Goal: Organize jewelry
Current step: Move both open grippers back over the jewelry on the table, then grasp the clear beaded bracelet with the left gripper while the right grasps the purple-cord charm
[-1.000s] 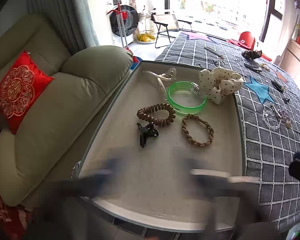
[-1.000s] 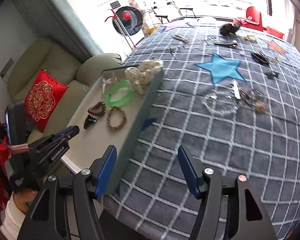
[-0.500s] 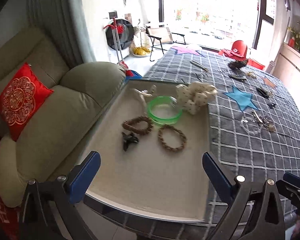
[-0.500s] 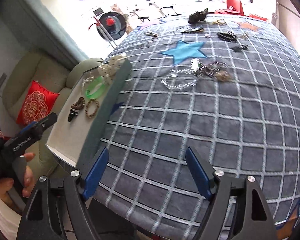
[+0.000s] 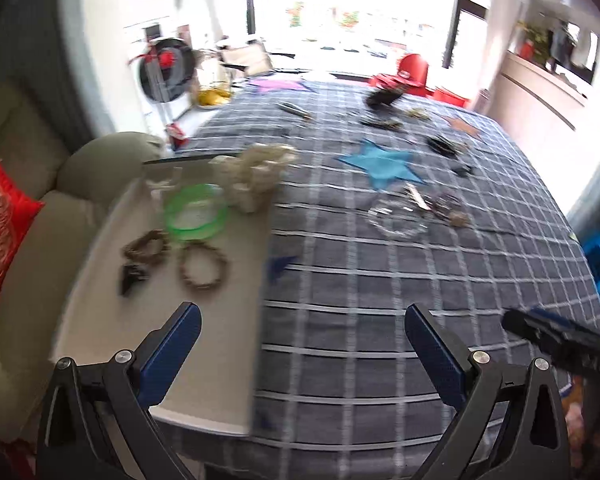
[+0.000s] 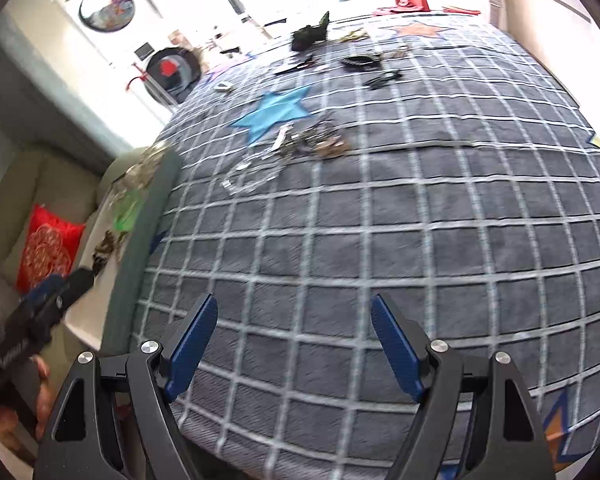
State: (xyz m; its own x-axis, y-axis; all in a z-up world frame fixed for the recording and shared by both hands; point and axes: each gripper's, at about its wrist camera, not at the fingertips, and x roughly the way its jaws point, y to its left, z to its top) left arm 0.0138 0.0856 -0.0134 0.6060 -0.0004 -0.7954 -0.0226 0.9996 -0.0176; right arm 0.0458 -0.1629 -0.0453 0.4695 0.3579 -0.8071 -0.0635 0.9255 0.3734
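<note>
Left gripper [image 5: 300, 332] hangs spread and empty over the tray's [image 5: 236, 360] right edge; right gripper [image 6: 294, 322] is likewise spread above bare checked bedcover [image 6: 420, 240]. Green bangle [image 5: 196, 217] lies in the tray; loose jewelry [image 6: 312, 142] sits mid-bed.

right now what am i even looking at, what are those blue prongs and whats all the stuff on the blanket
No robot here: a person holds a hand-gripped claw in each hand, and each claw carries a wide-angle camera looking along its two blue prongs. One picture is from the left claw, the other from the right claw. Both are open and hold nothing.

Below them is a grey checked blanket with a blue star. At its left edge sits a pale tray holding a green bangle, a braided bracelet, a brown coil hair tie, a small black clip and a cream scrunchie. More jewelry, including a clear bracelet, lies loose on the blanket.
</note>
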